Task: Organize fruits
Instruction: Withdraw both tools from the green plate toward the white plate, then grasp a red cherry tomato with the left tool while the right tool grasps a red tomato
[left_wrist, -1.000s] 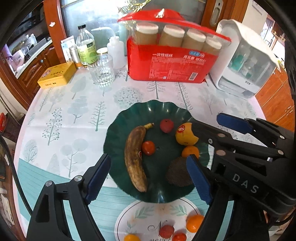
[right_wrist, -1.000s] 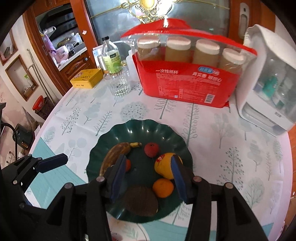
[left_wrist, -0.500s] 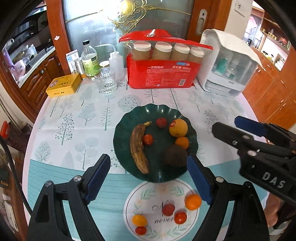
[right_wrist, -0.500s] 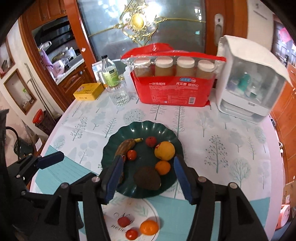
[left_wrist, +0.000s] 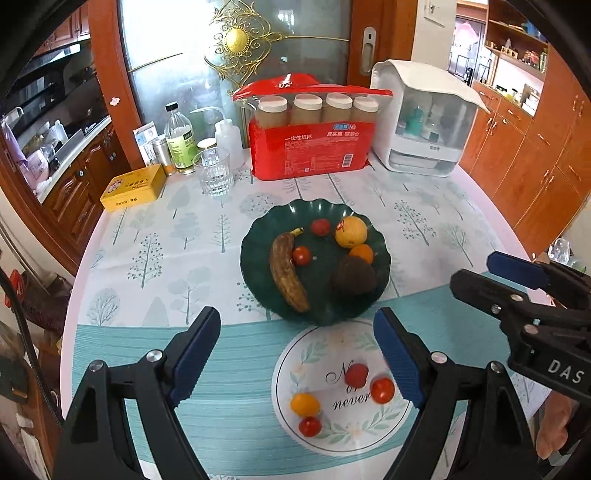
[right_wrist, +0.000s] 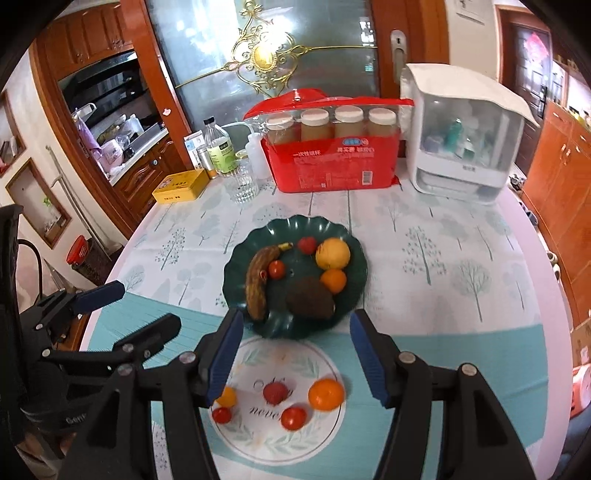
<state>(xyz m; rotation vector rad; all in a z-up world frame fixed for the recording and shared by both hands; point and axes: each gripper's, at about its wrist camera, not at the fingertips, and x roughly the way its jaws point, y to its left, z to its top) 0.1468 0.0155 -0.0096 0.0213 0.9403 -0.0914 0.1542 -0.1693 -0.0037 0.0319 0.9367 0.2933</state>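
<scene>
A dark green plate (left_wrist: 258, 236) (right_wrist: 240, 258) in mid-table holds a brown banana (left_wrist: 286, 271), a large orange (left_wrist: 351, 232), a small tangerine (left_wrist: 362, 254), two small red fruits and a dark brown fruit (left_wrist: 352, 276). Nearer me, a white round mat (left_wrist: 354, 424) (right_wrist: 258, 439) carries several small red and orange fruits, among them a tangerine (right_wrist: 326, 394). My left gripper (left_wrist: 297, 350) is open and empty above the mat's near side. My right gripper (right_wrist: 295, 350) is open and empty, also above the mat. Each gripper shows in the other's view.
At the table's back stand a red pack of paper cups (left_wrist: 310, 144), a white cabinet appliance (left_wrist: 424, 122), a glass (left_wrist: 214, 177), bottles (left_wrist: 179, 142) and a yellow tin (left_wrist: 133, 186). The round table's edge curves close on the left and right.
Both grippers have pulled back and up from the green plate. The white mat with its small fruits has come into fuller view. Both stay open and empty.
</scene>
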